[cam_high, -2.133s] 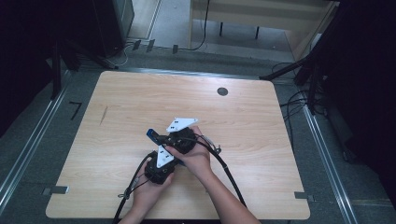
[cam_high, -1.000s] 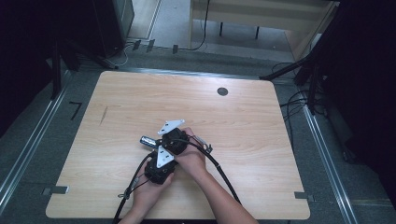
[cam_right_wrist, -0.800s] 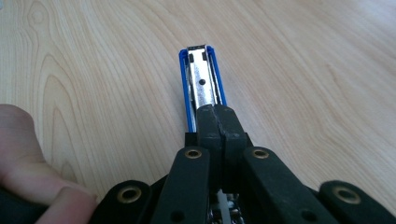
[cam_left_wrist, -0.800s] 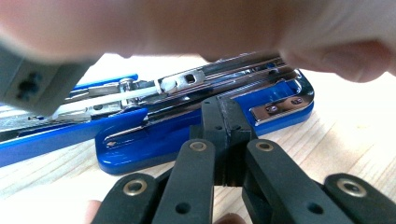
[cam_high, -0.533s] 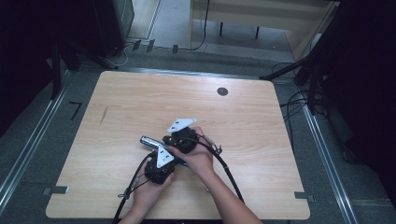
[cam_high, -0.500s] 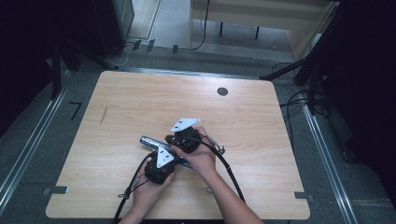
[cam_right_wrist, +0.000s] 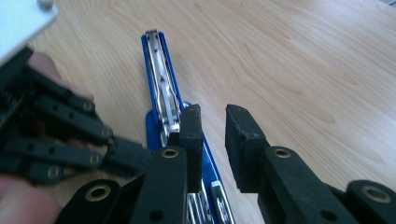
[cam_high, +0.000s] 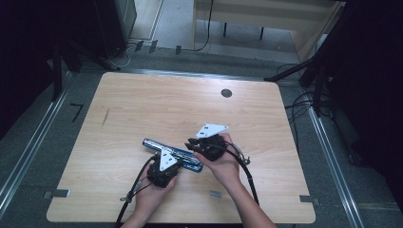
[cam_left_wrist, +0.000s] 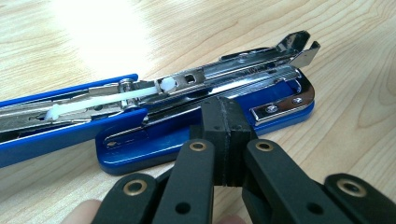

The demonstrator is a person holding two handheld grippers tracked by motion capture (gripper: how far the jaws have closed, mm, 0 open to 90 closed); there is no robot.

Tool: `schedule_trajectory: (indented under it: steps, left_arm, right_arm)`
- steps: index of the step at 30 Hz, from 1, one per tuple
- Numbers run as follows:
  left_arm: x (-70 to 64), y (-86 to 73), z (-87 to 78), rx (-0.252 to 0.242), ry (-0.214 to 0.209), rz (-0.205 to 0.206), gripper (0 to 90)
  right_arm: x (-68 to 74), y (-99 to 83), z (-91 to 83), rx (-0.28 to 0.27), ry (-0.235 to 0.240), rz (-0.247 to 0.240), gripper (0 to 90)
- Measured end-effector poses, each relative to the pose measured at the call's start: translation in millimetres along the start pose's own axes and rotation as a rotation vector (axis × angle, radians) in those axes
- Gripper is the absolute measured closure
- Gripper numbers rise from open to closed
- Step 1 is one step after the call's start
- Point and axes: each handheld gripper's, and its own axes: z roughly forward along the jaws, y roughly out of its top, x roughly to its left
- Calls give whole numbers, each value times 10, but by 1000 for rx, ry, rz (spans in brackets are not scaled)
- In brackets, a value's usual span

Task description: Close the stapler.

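Opened blue stapler (cam_high: 172,152) lying flat on the table (cam_high: 142,109), long axis running from upper left to lower right. Left tool (cam_left_wrist: 223,140), jaws pressed together, touches its base; right tool (cam_right_wrist: 212,140), jaws spread, sits over the nearer end.

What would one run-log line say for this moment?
stapler: swung open flat on table | left claw: shut, at stapler base | right claw: open, over stapler
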Motion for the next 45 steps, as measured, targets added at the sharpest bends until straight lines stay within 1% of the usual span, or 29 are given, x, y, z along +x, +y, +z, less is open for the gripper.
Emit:
schedule_trajectory:
  steps: [1, 2, 4, 6, 11, 13, 16, 20, 22, 23, 25, 27, 30, 34, 36, 38, 39, 40, 41, 42, 43, 45]
  left_arm:
    - [0, 0, 0, 0, 0, 0, 900]
    - [0, 0, 0, 0, 0, -1, 900]
    - [-2, 0, 0, 0, 1, -1, 900]
    - [-3, 0, 1, -2, 2, -2, 900]
    - [-5, 0, 1, -2, 2, 0, 900]
    - [-7, 0, 2, -2, 2, -2, 900]
    - [-8, -1, 2, -2, 2, -1, 900]
    - [-8, -1, 2, -3, 1, -1, 900]
    - [-6, 0, 1, -1, 1, 2, 900]
    - [-7, -1, 2, -3, 1, 0, 900]
    - [-7, -1, 2, -3, 1, 0, 900]
    - [-7, 0, 1, -2, 2, 0, 900]
    - [-6, 0, 1, -1, 0, 4, 900]
    - [-6, 0, 0, 0, 1, 5, 900]
    - [-7, 0, 0, 0, 2, 5, 900]
    - [-6, 0, 1, -1, 1, 4, 900]
    - [-6, 0, 0, 0, 1, 5, 900]
    - [-6, 0, 0, 0, 1, 5, 900]
    - [-6, 0, 0, 0, 1, 4, 900]
    - [-6, 0, 1, -1, 0, 4, 900]
    - [-6, 0, 1, -1, 0, 4, 900]
    - [-6, 0, 1, -1, 0, 3, 900]
  right_arm:
    - [15, -51, -64, 8, -3, -16, 767]
    - [15, -51, -64, 8, -3, -16, 767]
    - [24, -101, -129, 7, -9, -33, 760]
    - [31, -149, -196, 3, -5, -29, 753]
    - [39, -266, -361, -1, -31, -35, 747]
    - [24, -325, -423, -5, -16, -23, 748]
    - [15, -375, -469, -14, -9, -27, 749]
    - [37, -473, -545, -15, -24, -19, 718]
    - [42, -523, -577, -15, -13, -16, 686]
    - [41, -547, -593, -13, 3, -11, 673]
    - [43, -595, -638, -16, 22, -3, 671]
    - [46, -671, -719, -36, 15, -16, 691]
    - [42, -721, -765, -33, 14, -25, 704]
    - [56, -802, -851, -36, 36, -29, 734]
    - [73, -837, -883, -34, 37, -38, 745]
    - [92, -876, -905, -24, 51, -35, 746]
    - [111, -923, -921, -10, 70, -28, 746]
    - [111, -923, -921, -10, 70, -28, 746]
    - [128, -970, -930, 7, 89, -26, 745]
    - [128, -970, -930, 7, 89, -26, 745]
    - [135, -1012, -935, 36, 99, -36, 749]
    - [139, -1029, -938, 46, 100, -37, 755]
